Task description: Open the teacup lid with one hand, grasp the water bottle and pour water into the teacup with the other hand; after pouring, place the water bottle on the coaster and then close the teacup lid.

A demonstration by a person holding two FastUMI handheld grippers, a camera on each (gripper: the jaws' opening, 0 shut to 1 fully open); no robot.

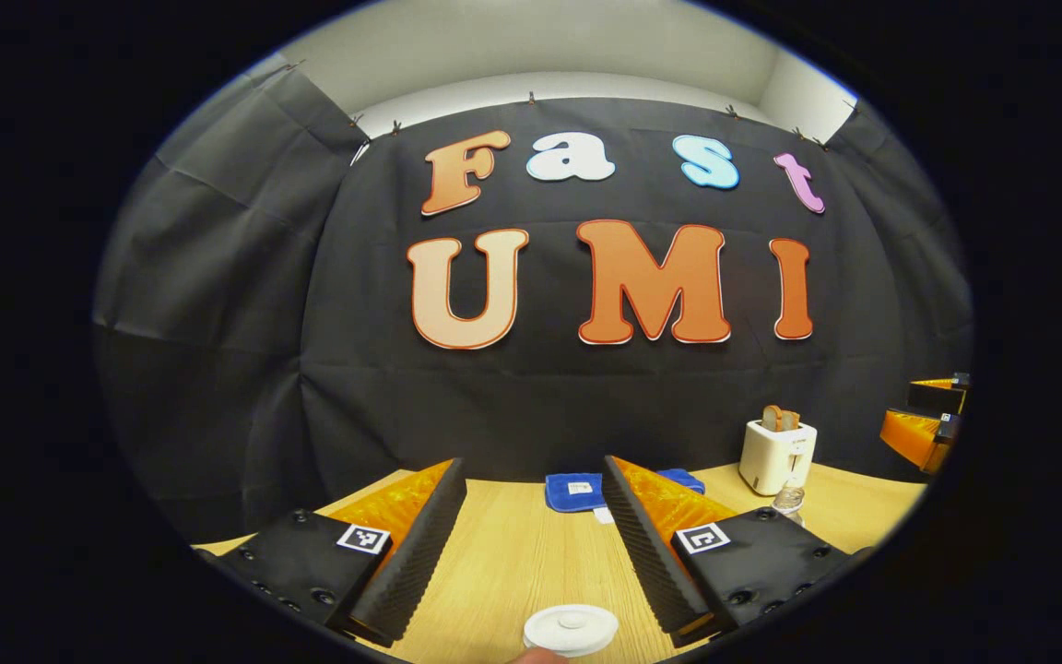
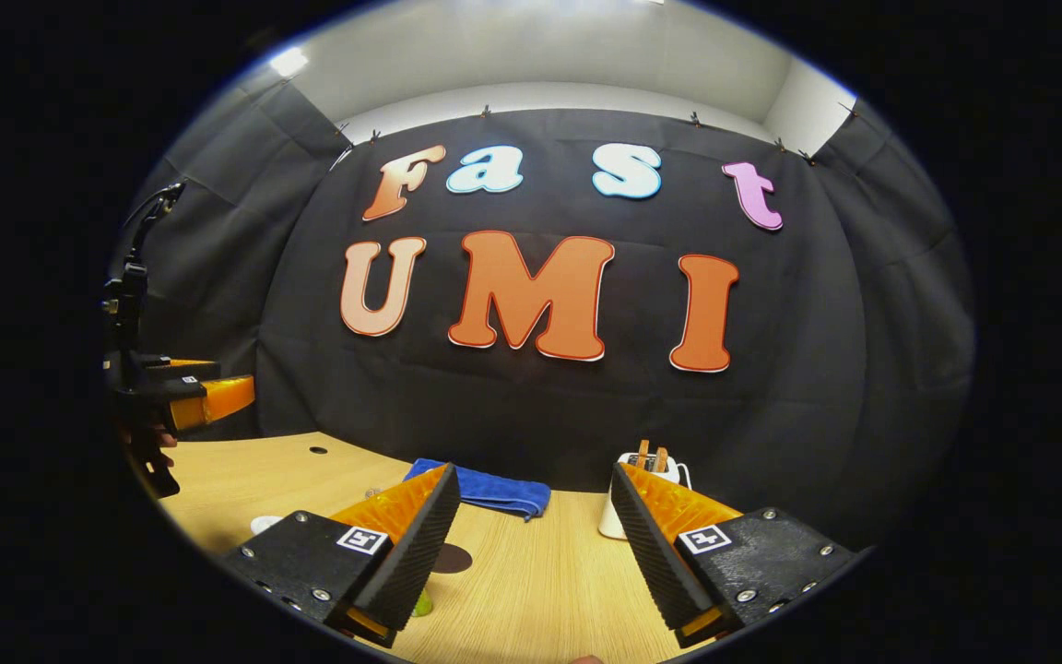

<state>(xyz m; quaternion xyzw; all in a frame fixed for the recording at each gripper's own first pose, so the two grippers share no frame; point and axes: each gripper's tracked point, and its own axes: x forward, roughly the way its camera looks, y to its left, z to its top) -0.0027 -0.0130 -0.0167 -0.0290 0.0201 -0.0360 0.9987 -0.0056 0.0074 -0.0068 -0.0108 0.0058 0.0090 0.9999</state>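
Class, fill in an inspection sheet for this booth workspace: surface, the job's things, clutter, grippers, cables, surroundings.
Surface: wooden table, pale, a small hole near its far left in the right gripper view.
Job's things: white teacup lid in place between the left gripper fingers; water bottle by the toaster; dark coaster.
Clutter: white toaster with bread; blue cloth.
Grippers: left open; right gripper open, empty.
Cables: nothing seen.
Surroundings: black cloth wall.

The water bottle (image 1: 788, 499) is half hidden behind the left gripper's finger. The teacup lid (image 1: 571, 629) is cut off below. The coaster (image 2: 451, 558) is partly covered.
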